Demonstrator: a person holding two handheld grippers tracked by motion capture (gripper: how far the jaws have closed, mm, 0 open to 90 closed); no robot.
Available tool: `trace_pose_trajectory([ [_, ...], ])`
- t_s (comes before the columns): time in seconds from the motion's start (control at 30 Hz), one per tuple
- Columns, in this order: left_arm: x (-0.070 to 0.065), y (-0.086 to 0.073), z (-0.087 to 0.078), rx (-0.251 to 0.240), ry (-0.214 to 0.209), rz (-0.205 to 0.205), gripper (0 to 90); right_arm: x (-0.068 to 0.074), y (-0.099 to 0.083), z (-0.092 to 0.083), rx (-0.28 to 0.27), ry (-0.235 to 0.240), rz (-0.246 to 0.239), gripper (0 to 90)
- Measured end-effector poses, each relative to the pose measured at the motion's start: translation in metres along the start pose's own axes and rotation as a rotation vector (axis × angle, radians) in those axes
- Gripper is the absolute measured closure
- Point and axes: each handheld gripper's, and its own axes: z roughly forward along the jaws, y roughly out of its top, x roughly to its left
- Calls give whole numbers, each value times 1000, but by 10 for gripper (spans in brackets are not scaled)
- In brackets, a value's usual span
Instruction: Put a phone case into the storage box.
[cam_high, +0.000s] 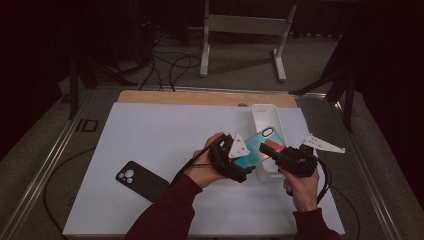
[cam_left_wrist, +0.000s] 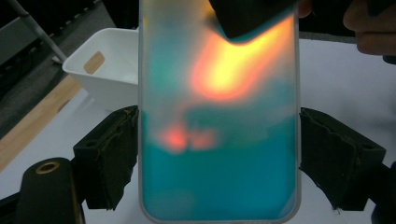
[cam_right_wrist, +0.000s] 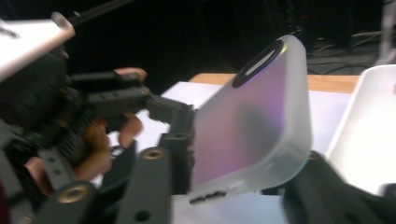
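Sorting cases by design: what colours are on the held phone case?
Teal with an orange-red glow on the phone case, best in left gripper view.

sleeves (cam_high: 167, 212): dark maroon, long | grippers: black left gripper (cam_high: 239, 159), black right gripper (cam_high: 274, 150), grey three-cornered plates, black cables

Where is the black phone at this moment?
In the high view the black phone lies camera side up on the white mat, near its front left part, left of the person's left sleeve and apart from both grippers.

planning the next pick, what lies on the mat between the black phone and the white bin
In the high view, between the black phone and the white bin lie bare white mat and the left gripper holding the colourful phone case.
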Motion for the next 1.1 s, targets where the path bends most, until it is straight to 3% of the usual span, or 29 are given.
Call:
trace_pose_trajectory([
  [0.23,-3,-1,7,25,32,-3,165,3,0,2,6,34,22,827],
  [0.27,-2,-2,7,17,21,-14,249,4,-1,2,-2,41,23,857],
  [0.3,-2,-2,8,20,13,-21,224,7,-1,2,1,-1,-11,864],
  [0.33,-2,-2,8,23,14,-18,206,7,0,2,2,17,-6,866],
  [0.5,3,-4,7,25,-21,-53,152,8,1,0,12,-7,-31,869],
  [0.77,10,-9,1,-8,-108,-72,141,8,8,-7,14,-8,-79,869],
  [1.1,17,-24,2,-19,-186,-145,111,19,13,-10,17,77,-127,868],
])
